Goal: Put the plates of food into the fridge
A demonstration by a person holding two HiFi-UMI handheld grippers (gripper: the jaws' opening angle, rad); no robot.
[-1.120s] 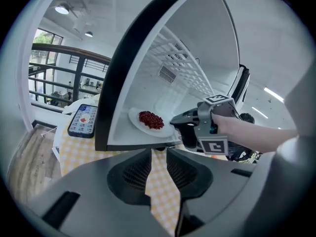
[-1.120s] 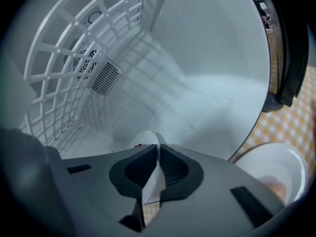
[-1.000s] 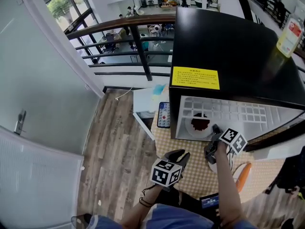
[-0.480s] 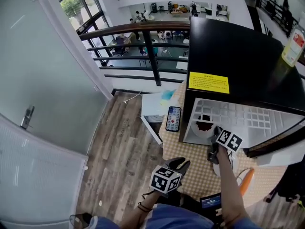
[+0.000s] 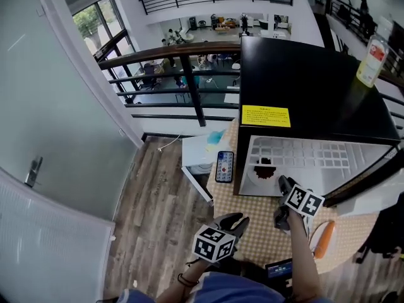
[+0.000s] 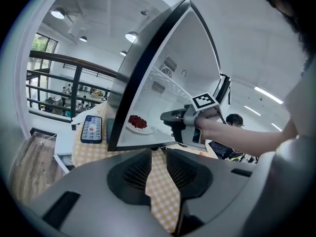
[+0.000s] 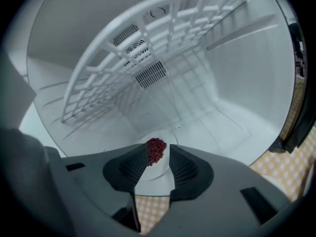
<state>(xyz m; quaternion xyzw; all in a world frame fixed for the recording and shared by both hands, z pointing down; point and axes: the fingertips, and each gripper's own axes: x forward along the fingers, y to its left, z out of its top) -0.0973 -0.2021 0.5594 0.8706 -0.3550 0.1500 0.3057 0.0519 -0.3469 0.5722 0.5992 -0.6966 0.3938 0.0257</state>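
Note:
A small black fridge (image 5: 315, 87) stands open on the checked table. A white plate with red food (image 5: 264, 169) lies on its white floor, left of centre. My right gripper (image 5: 282, 183) hovers just in front of the plate; its jaws have just been opening and stand open, free of the plate. In the right gripper view the plate (image 7: 148, 174) and its red food (image 7: 156, 149) show in the gap of the right gripper (image 7: 155, 164). My left gripper (image 5: 237, 221) hangs over the cloth nearer me, slightly open and empty, as the left gripper (image 6: 158, 157) view also shows.
A phone (image 5: 224, 166) lies on the cloth left of the fridge. An orange carrot (image 5: 323, 238) lies at the right, and a small screen (image 5: 278, 268) near me. A bottle (image 5: 369, 59) stands on the fridge top. A wire shelf (image 7: 148, 43) spans the fridge's upper part. A railing and a drop lie beyond.
My right gripper has let go of the plate and drawn back a little from the fridge opening. The plate stays on the fridge floor. The left gripper has risen slightly.

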